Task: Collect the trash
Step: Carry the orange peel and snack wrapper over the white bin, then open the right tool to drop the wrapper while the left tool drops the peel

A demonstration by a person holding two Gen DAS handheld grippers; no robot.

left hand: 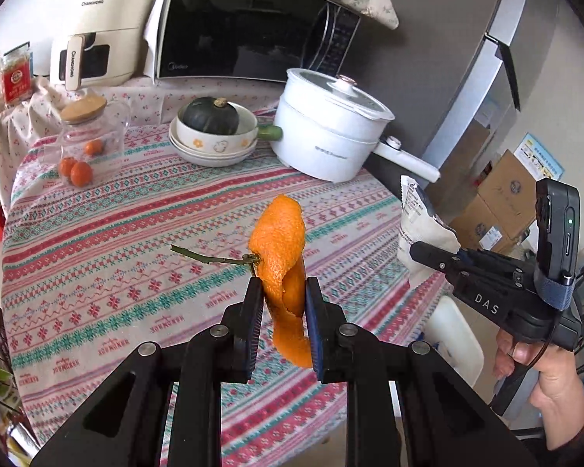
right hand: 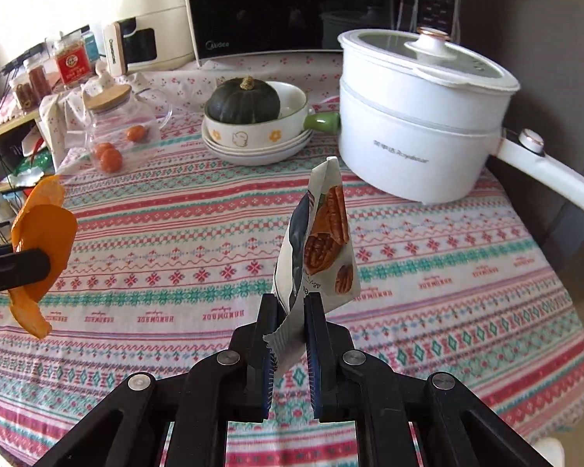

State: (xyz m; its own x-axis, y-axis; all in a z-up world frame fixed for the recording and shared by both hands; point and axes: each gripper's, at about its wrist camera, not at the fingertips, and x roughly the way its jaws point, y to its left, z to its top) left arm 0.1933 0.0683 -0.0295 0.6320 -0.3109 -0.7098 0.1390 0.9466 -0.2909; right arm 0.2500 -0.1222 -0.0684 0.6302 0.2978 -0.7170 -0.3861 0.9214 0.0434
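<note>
Jaws of the left gripper are clamped on a strip of orange peel, drawn nearly together with only the peel between the pads. The peel stands upright at lower centre of the left wrist view, its top curling above the fingertips and its tail hanging below them; a thin green stem juts out to the left. The peel is clear of the surface, which is covered by a striped patterned cloth.

Jaws of the right gripper are clamped on a white snack wrapper printed with pecan pictures. The pads pinch its crimped lower edge, and the wrapper rises upright at centre frame, lifted off the cloth. In the left wrist view the same gripper appears at right of frame, held by a hand at lower right, with the wrapper at its tip.

In the right wrist view the peel shows at the left edge of the frame, well apart from the wrapper.

Further back on the surface: a white electric pot at upper right, a stack of bowls holding a dark green squash at upper centre, and a clear jar with small oranges at upper left. A microwave stands behind them.
</note>
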